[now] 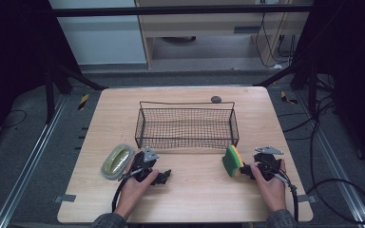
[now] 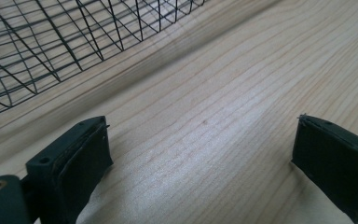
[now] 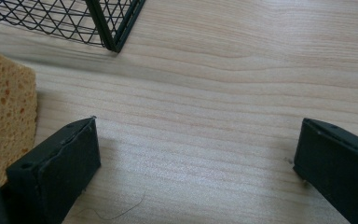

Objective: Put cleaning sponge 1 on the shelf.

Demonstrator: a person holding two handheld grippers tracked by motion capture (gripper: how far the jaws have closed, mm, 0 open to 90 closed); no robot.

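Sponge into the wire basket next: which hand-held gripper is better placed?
Likely right. The right hand-held gripper sits open right beside the sponge; the left hand-held gripper, also open, is across the table by the oval dish. Basket is straight ahead.

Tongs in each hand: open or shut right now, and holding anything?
Left tongs: open, holding nothing, bare table between them.
Right tongs: open, holding nothing; sponge lies beside them.

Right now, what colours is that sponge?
Yellow with a green top layer; the sponge shows best in the high view.

Bright table, dark surroundings, soft shadows, close views slightly blurred
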